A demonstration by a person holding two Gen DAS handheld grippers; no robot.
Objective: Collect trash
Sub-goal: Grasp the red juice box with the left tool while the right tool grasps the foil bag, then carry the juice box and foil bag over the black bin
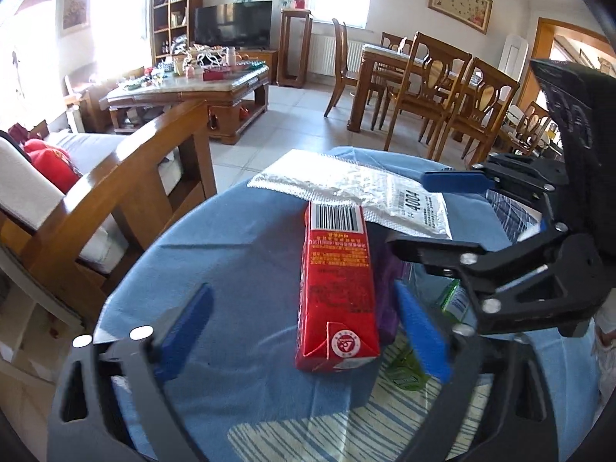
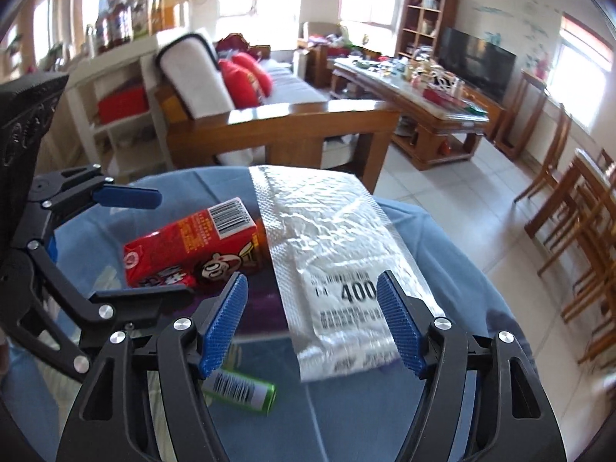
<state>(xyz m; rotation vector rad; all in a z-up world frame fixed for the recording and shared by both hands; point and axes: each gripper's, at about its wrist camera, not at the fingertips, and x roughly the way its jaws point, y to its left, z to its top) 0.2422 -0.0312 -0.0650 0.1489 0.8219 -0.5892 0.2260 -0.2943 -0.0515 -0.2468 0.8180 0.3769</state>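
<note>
A red drink carton [image 1: 337, 288] lies on the blue cloth of a round table [image 1: 231, 254]; it also shows in the right wrist view [image 2: 192, 248]. My left gripper [image 1: 304, 319] is open with the carton between its blue fingers [image 1: 184, 327]. A silver bubble mailer [image 2: 331, 254] with a printed label lies beside the carton; it also shows in the left wrist view [image 1: 358, 196]. My right gripper [image 2: 312, 308] is open just above the mailer's near end. A green tube [image 2: 246, 387] lies under the right gripper's left finger.
A wooden sofa [image 2: 277, 123] with red cushions stands beyond the table. A cluttered coffee table [image 1: 184, 84] and a TV [image 1: 233, 25] are farther off. A dining table with chairs [image 1: 431, 77] stands to the right. A striped cloth [image 1: 346, 423] lies at the near edge.
</note>
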